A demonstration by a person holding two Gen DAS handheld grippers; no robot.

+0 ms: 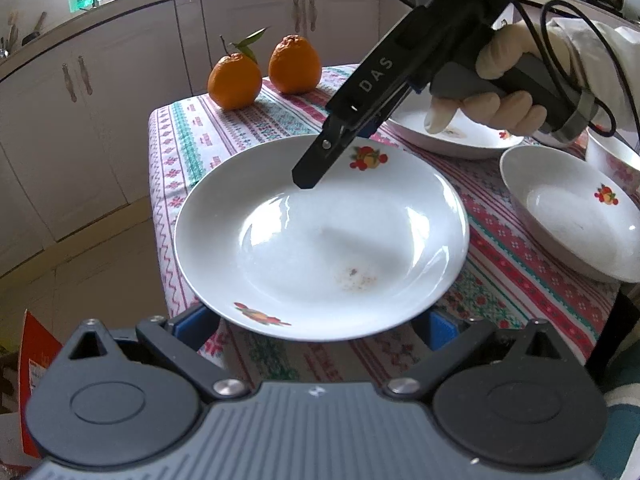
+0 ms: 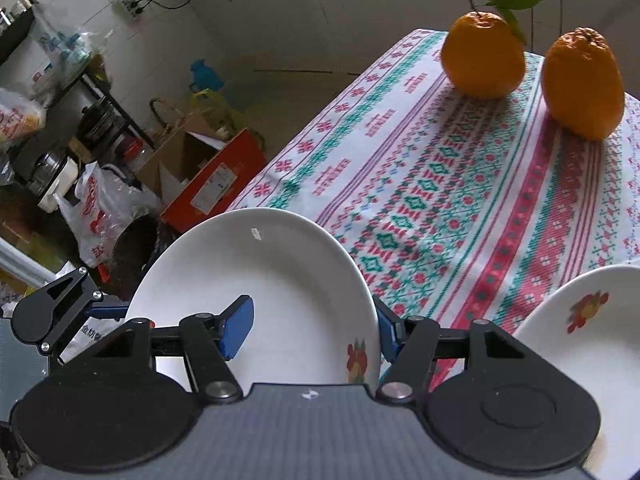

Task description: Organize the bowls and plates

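A large white plate with fruit prints (image 1: 320,236) lies on the patterned tablecloth (image 1: 240,128). My left gripper (image 1: 316,320) is open, its blue pads (image 1: 192,320) on either side of the plate's near rim. My right gripper (image 1: 308,178) reaches over the plate's far rim. In the right wrist view the same plate (image 2: 280,288) sits between the right gripper's (image 2: 312,330) open fingers, one pad (image 2: 238,328) inside the rim, the other outside. A second plate (image 1: 456,136) and a bowl (image 1: 572,212) lie to the right.
Two oranges (image 1: 264,72) stand at the table's far corner, also in the right wrist view (image 2: 532,76). Another bowl's edge (image 1: 616,160) shows at far right. Kitchen cabinets (image 1: 120,100) stand behind. Boxes and bags (image 2: 160,184) clutter the floor beside the table.
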